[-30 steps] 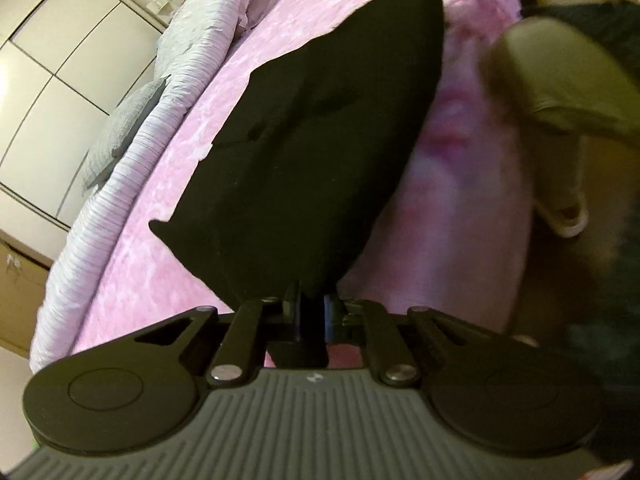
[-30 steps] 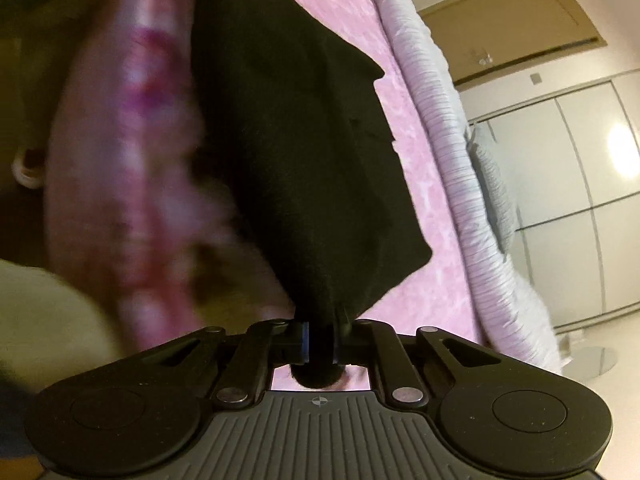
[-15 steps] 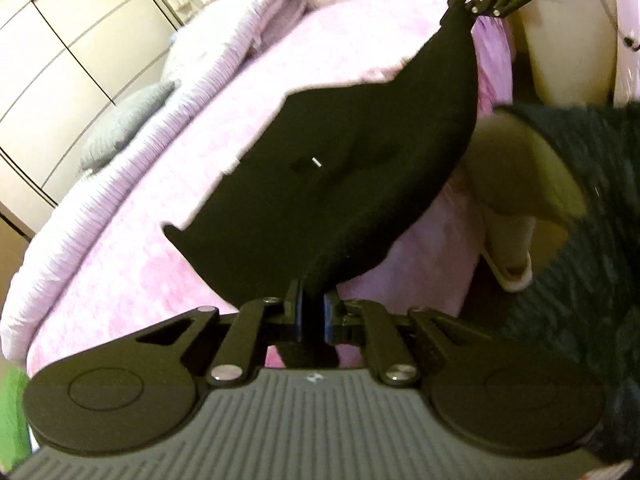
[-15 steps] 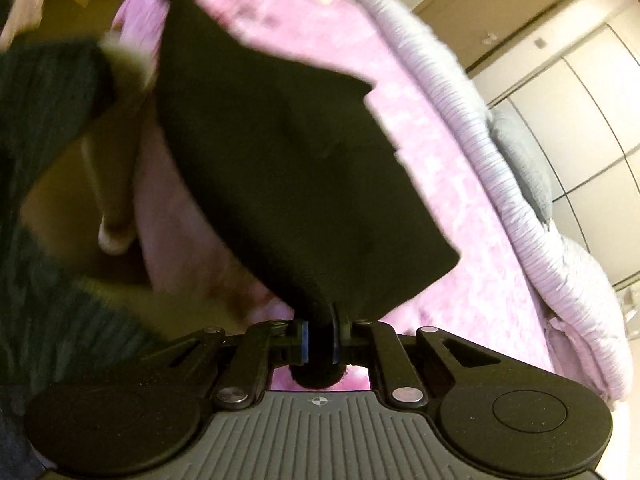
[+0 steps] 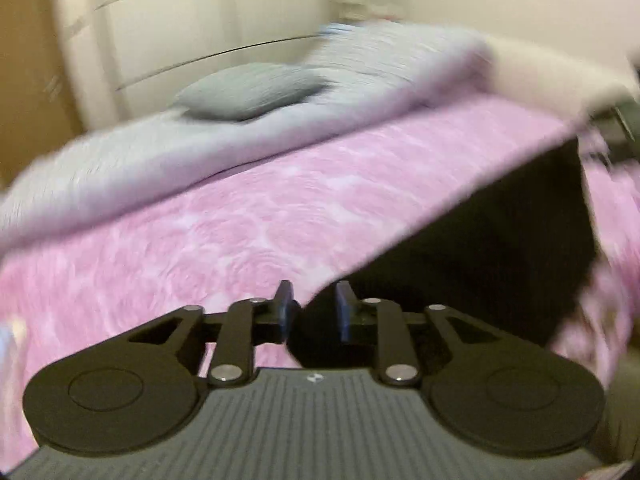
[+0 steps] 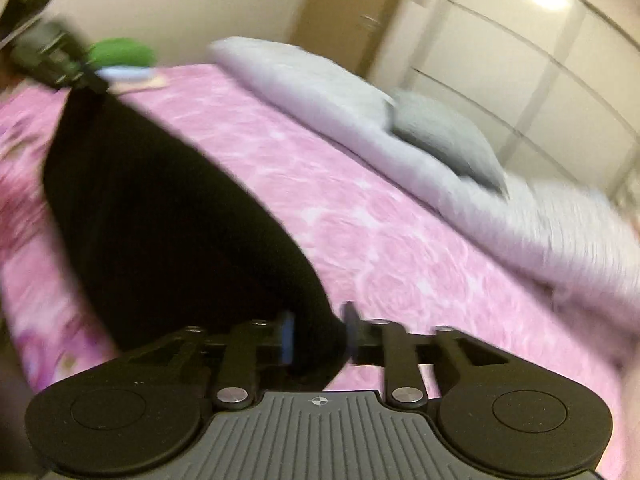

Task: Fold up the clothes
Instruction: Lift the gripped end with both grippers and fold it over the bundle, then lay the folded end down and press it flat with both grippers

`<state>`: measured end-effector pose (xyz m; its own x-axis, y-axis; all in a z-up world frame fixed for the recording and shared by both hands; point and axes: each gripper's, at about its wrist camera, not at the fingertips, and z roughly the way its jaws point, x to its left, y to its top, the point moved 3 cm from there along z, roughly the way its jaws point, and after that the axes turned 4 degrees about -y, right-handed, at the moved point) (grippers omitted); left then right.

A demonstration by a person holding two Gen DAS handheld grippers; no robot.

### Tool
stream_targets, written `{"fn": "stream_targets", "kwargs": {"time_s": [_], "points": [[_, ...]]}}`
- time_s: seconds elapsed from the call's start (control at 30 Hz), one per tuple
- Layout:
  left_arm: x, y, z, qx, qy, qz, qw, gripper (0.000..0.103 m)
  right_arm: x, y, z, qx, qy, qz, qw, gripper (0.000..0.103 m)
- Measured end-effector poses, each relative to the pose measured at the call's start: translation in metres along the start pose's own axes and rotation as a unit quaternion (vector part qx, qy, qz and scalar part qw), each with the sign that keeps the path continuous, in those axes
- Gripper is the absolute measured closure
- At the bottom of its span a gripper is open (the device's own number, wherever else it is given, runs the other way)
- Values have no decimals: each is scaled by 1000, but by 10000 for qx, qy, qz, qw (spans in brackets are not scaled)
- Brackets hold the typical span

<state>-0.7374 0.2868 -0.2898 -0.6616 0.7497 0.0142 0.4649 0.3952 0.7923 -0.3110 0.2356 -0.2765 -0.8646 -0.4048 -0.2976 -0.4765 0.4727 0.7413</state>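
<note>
A pink bedspread [image 5: 224, 232] with a rose pattern is spread across the middle of both frames. A pale lilac-grey ribbed quilt [image 5: 132, 164] is bunched along its far edge, and a grey pillow [image 5: 248, 92] is laid on top of it. White wardrobe doors [image 5: 208, 20] are seen behind, in the upper left of the left view and the upper right of the right view. A green object [image 6: 120, 53], blurred, is glimpsed in the right view's upper left.
</note>
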Motion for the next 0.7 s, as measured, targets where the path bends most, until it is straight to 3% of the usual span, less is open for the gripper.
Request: {"fn": "stream_targets", "kwargs": {"time_s": [0.1,0.17,0.27,0.37,0.4,0.53,0.7], "points": [[29,-12,26,79,-154,-899,9958,75,-25,-6,27,205,317,959,9947,55],[46,-31,42,198,-390,-1535,9872,73,-32,-20,47,403,521,1461,9871,55],[68,-64,55,346,-836,-2514,9637,73,-45,-41,70,738,797,2108,9715,55],[81,-89,66,277,-1164,-3363,9341,71,-55,-59,87,849,1036,2793,9508,55],[83,-91,71,251,-1217,-3509,9281,70,-60,-65,89,832,1078,3011,9438,55],[86,-94,89,224,-1247,-3722,9195,70,-74,-74,99,651,1112,3591,9243,55],[82,-93,107,264,-1046,-3470,9316,71,-88,-77,119,355,1176,4109,9034,55]]}}
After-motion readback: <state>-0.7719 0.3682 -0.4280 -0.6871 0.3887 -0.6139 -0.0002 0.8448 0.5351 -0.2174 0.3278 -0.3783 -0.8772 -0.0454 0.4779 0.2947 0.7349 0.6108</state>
